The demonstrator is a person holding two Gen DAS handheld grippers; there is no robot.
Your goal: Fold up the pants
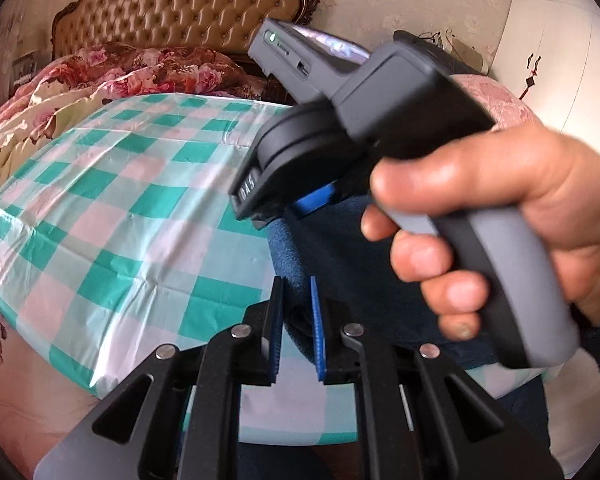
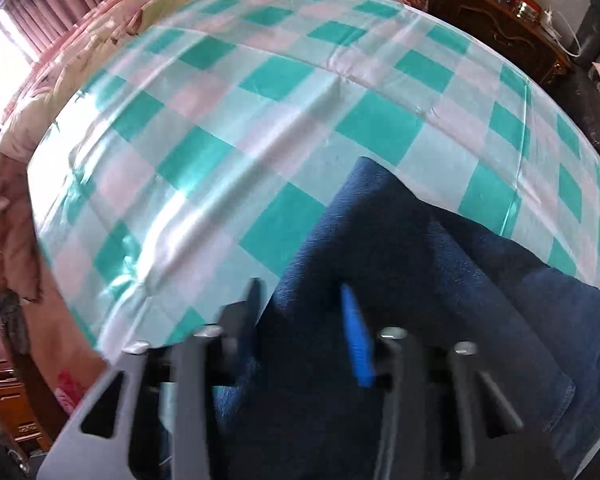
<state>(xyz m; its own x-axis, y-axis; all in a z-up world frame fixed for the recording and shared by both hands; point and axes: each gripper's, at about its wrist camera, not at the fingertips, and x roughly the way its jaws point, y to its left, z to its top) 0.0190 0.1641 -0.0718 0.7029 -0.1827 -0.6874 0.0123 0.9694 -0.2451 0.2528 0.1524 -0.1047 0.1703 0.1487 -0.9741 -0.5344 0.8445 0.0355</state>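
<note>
Right wrist view: dark blue pants (image 2: 400,264) lie bunched on the checked cloth (image 2: 220,120); right gripper (image 2: 300,320) pinches a fold; left gripper (image 1: 296,320) clamps their edge.

Pants (image 2: 380,248) lie on tablecloth (image 2: 228,128), seemingly near its edge.

Tufted headboard (image 1: 172,8), floral quilt (image 1: 100,76), checkered cloth (image 2: 260,120)

Dark blue pants (image 2: 400,248): matt denim, faintly fuzzy weave, stitched hem. Checked table cover (image 2: 260,128): thin glossy plastic sheet, creased, catching glare. Left gripper (image 1: 296,320): matt black plastic fingers, ribbed blue pads, shiny metal pins. Right gripper (image 1: 400,120): smooth grey and black plastic. Headboard (image 1: 180,4): tufted, sheened leather in carved wood. Floral bedding (image 1: 100,68): soft cloth.
</note>
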